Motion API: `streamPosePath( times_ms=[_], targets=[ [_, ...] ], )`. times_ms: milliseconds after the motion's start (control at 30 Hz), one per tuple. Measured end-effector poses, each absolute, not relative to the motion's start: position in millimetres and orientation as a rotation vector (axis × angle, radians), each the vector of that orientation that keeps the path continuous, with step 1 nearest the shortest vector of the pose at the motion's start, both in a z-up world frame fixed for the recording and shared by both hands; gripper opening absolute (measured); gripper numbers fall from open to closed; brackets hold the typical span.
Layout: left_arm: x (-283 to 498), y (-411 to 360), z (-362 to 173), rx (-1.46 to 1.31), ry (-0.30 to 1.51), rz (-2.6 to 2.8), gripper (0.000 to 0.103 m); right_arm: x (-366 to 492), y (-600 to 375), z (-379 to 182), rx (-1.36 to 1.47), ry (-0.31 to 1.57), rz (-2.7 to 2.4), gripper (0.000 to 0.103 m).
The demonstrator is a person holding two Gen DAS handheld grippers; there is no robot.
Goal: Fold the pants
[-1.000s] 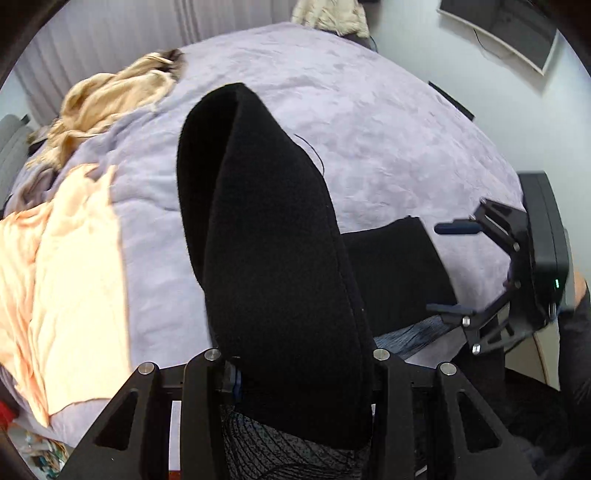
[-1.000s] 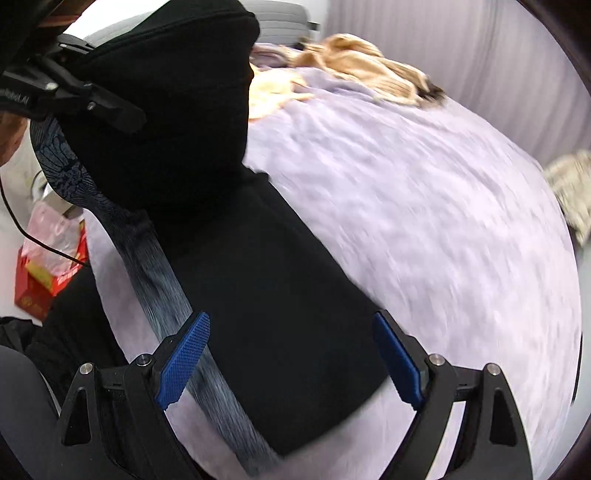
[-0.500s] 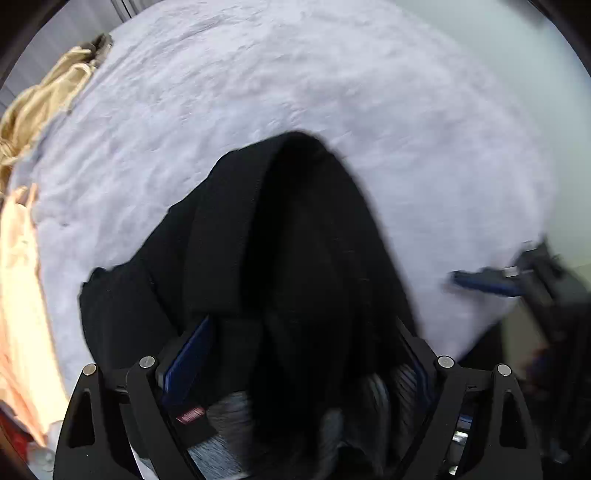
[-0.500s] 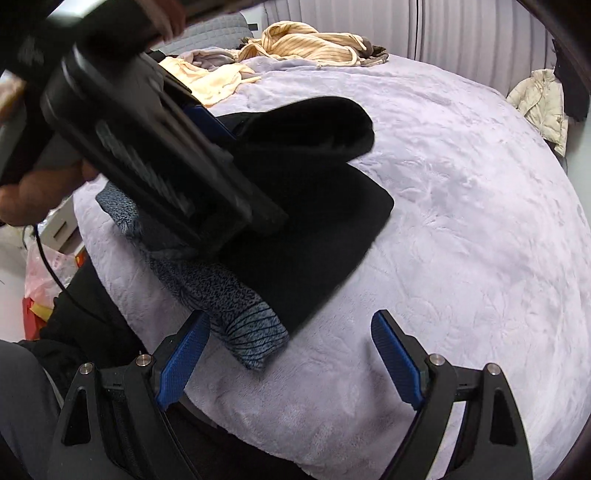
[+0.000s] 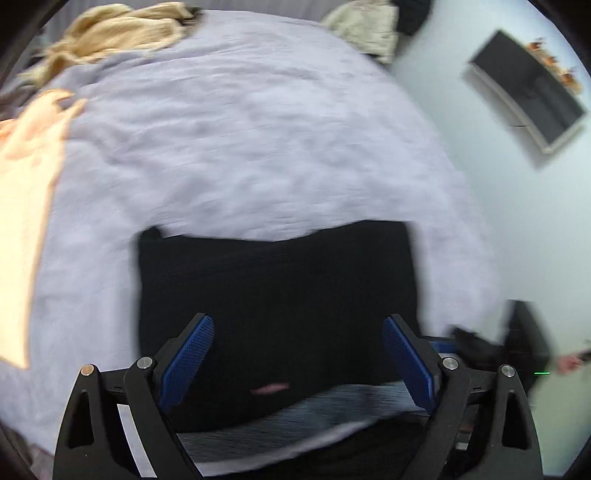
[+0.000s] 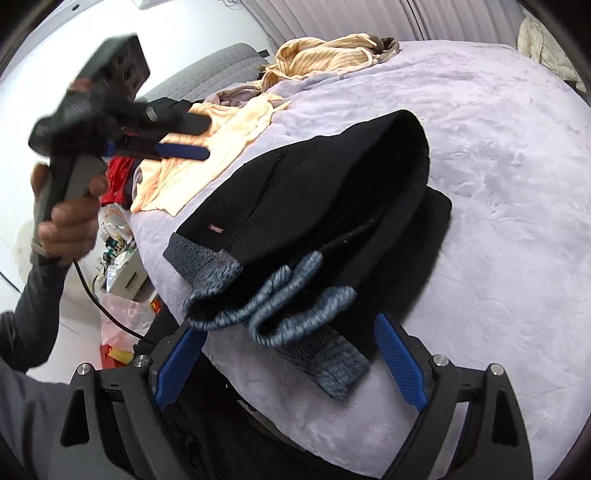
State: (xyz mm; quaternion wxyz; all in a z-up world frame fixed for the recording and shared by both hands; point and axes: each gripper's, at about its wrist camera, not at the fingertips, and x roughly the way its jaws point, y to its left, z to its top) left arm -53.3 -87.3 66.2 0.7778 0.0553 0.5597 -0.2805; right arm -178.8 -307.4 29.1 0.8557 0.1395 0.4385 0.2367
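The black pants (image 5: 277,295) with grey-blue knit cuffs lie folded in a stack on the lilac bed cover (image 5: 240,147), near its front edge. In the right wrist view the pants (image 6: 325,192) show a rounded fold at the far end and the cuffs (image 6: 288,295) toward me. My left gripper (image 5: 297,363) is open and empty, just above the pants' near edge. It also shows in the right wrist view (image 6: 177,140), raised at the left, held by a hand. My right gripper (image 6: 290,363) is open and empty by the cuffs.
A peach garment (image 5: 26,192) lies at the bed's left side and a striped yellow one (image 5: 110,29) at the far end. A cream garment (image 5: 362,26) lies at the far right. A dark monitor (image 5: 528,92) hangs on the wall. Bags and clutter (image 6: 122,302) sit on the floor beside the bed.
My left gripper has let go of the pants leg it held up, laid it over the stack and drawn back and up. My right gripper stayed open near the cuffs.
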Motion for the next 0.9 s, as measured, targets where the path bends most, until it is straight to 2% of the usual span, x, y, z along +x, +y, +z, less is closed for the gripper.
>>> streamPosePath(
  times_ms=[100, 200, 267, 300, 333, 367, 400, 500, 600, 700, 767, 800, 867, 900],
  targets=[
    [-51, -76, 38, 0.226, 1.201, -0.439, 0.093, -174, -307, 36, 0.368, 0.909, 0.517, 0.097],
    [-54, -65, 23, 0.180, 1.218, -0.459, 0.094, -175, -314, 38, 0.455, 0.885, 0.550, 0.099],
    [-51, -66, 12, 0.145, 1.233, -0.474, 0.099, -163, -311, 37, 0.461, 0.881, 0.502, 0.099],
    [-49, -67, 8, 0.147, 1.227, -0.466, 0.103, -153, -309, 34, 0.452, 0.892, 0.460, 0.092],
    [-48, -69, 6, 0.150, 1.221, -0.462, 0.103, -145, -300, 28, 0.425, 0.932, 0.446, 0.047],
    [-47, -70, 6, 0.159, 1.219, -0.450, 0.103, -137, -284, 20, 0.376, 0.992, 0.439, 0.028],
    [-47, -69, 10, 0.156, 1.222, -0.452, 0.103, -134, -287, 21, 0.323, 1.031, 0.406, 0.027],
    [-52, -62, 32, 0.101, 1.163, -0.509, 0.103, -146, -304, 44, 0.386, 0.962, 0.417, 0.023],
    [-57, -60, 41, 0.119, 1.110, -0.530, 0.103, -158, -323, 41, 0.446, 0.922, 0.398, 0.023],
    [-46, -67, 8, 0.164, 1.198, -0.481, 0.103, -158, -338, 1, 0.531, 1.006, 0.354, 0.026],
    [-39, -65, -8, 0.133, 1.231, -0.477, 0.103, -164, -336, 1, 0.541, 0.978, 0.356, 0.032],
    [-37, -61, -8, 0.108, 1.235, -0.476, 0.103, -168, -334, 7, 0.524, 0.976, 0.356, 0.040],
    [-33, -54, 1, 0.059, 1.235, -0.473, 0.103, -175, -333, 28, 0.443, 0.962, 0.292, 0.062],
    [-34, -51, 10, 0.052, 1.211, -0.462, 0.103, -180, -336, 42, 0.371, 0.933, 0.212, 0.079]
  ],
)
